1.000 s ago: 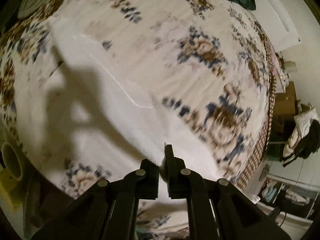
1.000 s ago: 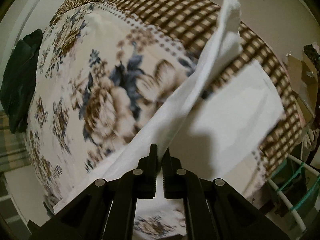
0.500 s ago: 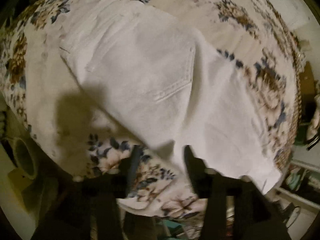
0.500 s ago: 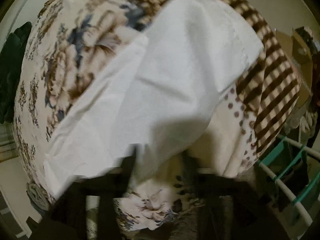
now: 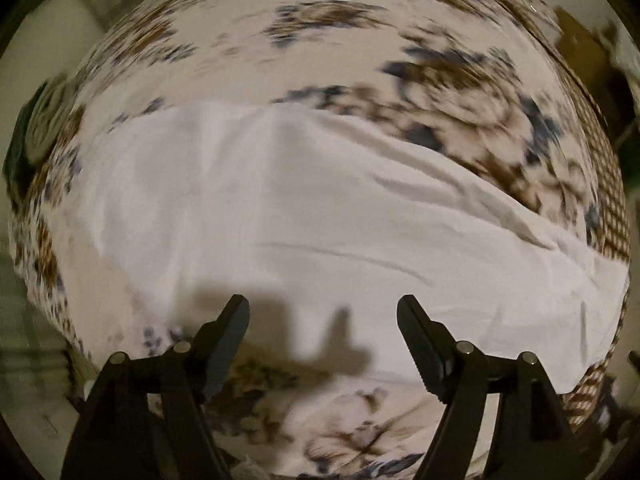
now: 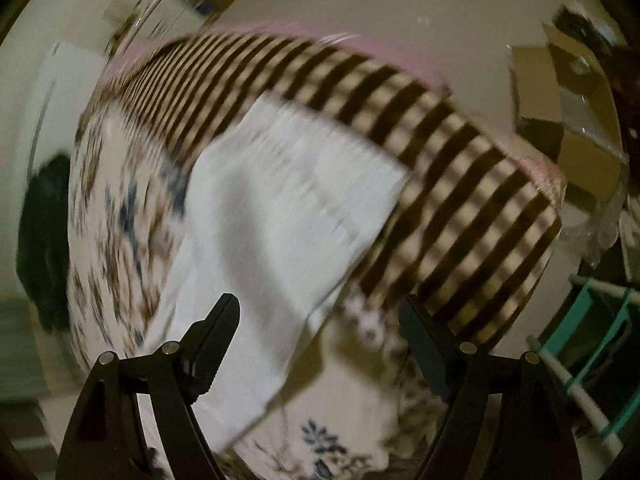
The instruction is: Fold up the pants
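Both jaws stood wide apart: the left gripper (image 5: 323,316) and the right gripper (image 6: 319,316) held nothing. White pants (image 5: 304,216) lay flat across the floral bedspread (image 5: 472,104), one end near its checkered border (image 6: 452,184). Wrinkles could spoil the next fold, and that end might slide off. No writing or label was readable.

The pants (image 5: 304,216) are seen as matt white woven cloth, faintly creased; the bedspread (image 5: 328,28) as soft printed fabric.
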Demonstrator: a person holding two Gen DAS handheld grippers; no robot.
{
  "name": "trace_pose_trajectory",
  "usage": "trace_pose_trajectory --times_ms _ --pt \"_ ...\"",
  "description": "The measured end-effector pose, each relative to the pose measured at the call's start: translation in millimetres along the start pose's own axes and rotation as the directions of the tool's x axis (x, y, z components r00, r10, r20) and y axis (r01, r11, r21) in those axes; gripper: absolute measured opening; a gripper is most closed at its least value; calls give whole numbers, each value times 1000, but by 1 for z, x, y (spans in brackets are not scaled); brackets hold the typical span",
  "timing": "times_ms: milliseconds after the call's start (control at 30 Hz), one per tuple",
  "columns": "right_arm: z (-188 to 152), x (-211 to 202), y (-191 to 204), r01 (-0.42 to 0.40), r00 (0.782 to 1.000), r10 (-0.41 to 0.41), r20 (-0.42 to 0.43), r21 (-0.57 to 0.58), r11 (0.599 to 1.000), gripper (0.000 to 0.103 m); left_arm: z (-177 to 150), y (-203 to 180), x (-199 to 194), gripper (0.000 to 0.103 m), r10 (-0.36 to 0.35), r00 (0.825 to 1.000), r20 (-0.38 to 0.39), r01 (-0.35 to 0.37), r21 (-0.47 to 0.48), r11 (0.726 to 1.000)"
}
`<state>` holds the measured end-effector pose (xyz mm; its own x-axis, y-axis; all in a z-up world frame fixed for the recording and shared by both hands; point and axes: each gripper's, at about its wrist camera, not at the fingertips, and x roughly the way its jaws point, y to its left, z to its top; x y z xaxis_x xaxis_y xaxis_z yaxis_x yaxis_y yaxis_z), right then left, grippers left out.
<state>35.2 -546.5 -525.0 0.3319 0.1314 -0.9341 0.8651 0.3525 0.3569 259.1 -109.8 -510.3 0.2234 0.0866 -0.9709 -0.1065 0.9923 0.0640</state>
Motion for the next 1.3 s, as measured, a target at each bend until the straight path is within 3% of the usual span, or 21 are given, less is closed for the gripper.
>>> trace_pose_trajectory --times_ms 133,267,500,567,600,633,667,733,900,1300 --pt "25 11 -23 -62 998 63 -15 66 996 81 2 -45 12 75 31 1000 3 -31 89 996" --pt "35 30 -18 -112 992 114 -57 35 993 76 1 -81 18 75 52 999 16 -54 163 985" --pt "39 77 15 -67 991 58 -122 -73 995 74 2 -124 20 75 73 997 26 -77 230 970" --pt "37 90 27 -45 989 25 -143 -135 990 58 1 -131 17 75 63 998 26 -67 244 968" --pt "35 92 30 -19 991 -3 -137 -165 986 46 -1 -135 14 75 59 998 27 -63 248 967" --pt "32 92 36 4 993 -28 -115 -201 980 25 -1 -138 13 75 55 998 28 -60 251 966" --pt "31 91 41 13 994 -37 -100 -228 974 15 -1 -140 11 75 51 998 31 -57 253 966" --pt "29 85 51 57 996 -74 -48 -280 958 10 -2 -143 9 75 49 998 36 -57 259 964" --pt "39 61 59 117 993 -102 63 -302 946 7 -5 -144 10 75 48 998 29 -54 259 964" --pt "51 40 25 169 983 -136 124 -314 934 6 -3 -122 15 75 58 998 12 -60 210 976"
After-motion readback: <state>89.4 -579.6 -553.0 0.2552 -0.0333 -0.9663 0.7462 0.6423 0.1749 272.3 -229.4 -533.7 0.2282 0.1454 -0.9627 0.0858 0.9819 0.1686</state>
